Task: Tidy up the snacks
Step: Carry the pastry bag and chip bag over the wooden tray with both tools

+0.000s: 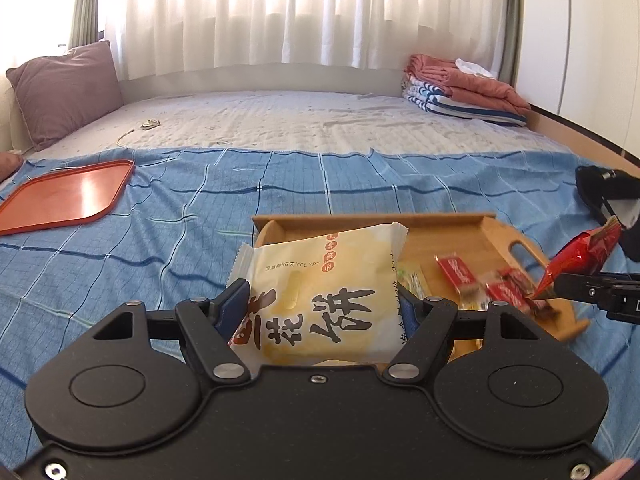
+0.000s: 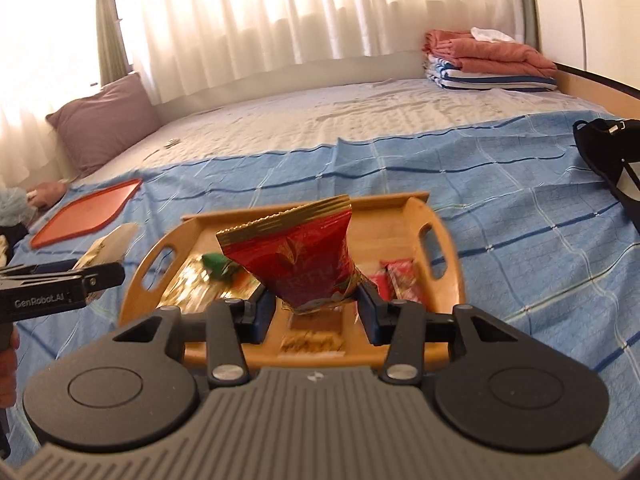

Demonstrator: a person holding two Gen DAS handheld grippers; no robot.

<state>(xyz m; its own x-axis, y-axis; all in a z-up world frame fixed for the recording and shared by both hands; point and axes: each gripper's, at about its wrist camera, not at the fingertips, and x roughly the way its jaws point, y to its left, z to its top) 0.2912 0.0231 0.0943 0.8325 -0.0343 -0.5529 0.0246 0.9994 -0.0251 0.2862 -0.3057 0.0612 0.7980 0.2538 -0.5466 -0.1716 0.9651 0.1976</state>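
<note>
While both grippers are hovering over the wooden tray (image 1: 500, 236), the left gripper (image 1: 320, 300) is clamping the pastry packet (image 1: 320, 280), nearer the orange tray (image 1: 68, 196) lying far left; the right gripper (image 2: 316, 304) is pinching the red pouch (image 2: 300, 256)

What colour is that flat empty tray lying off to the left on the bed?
Orange-red, a plain glossy tray; the left wrist view shows it best.

Bed (image 1: 304, 120), sunlit white curtains (image 1: 304, 12), pillow (image 1: 64, 92)
</note>
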